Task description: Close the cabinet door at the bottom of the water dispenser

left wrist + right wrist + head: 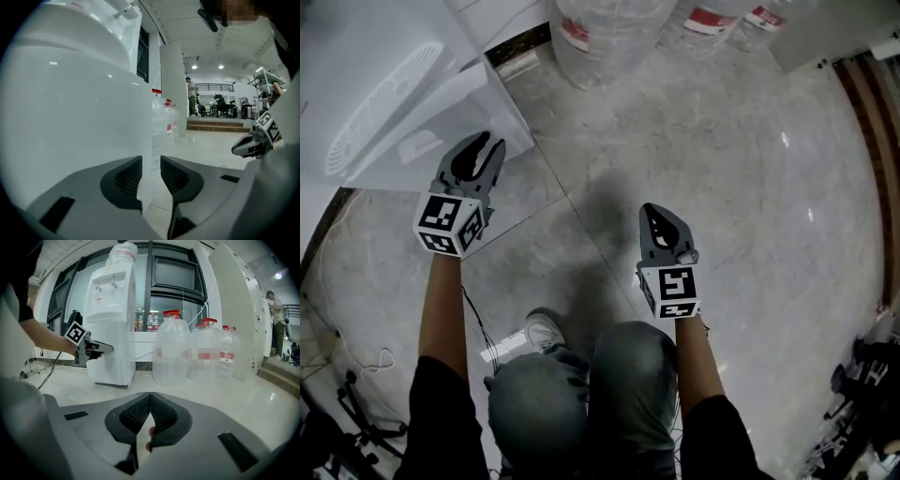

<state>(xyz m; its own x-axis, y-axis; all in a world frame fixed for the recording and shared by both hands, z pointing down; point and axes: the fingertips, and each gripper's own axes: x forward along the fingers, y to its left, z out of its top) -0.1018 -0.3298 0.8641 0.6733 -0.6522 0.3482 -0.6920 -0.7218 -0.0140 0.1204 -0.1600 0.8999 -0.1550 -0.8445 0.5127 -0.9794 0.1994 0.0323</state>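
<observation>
Well, cabinet door (461,120) plain white (glossy), w/ left gripper (485,145) released at its edge, right gripper (653,212) clenched.

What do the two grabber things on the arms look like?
Both the left gripper and the right gripper are grey plastic, with pointed jaws and black ribbed pads. Each carries a white cube with black square markers. The person wears black short sleeves.

The stone floor (722,187) is gleaming glossy; the water dispenser (112,333) is showing smooth white plastic, the bottles (171,352) clear plastic; the right gripper (150,397) is looking matt grey.
</observation>
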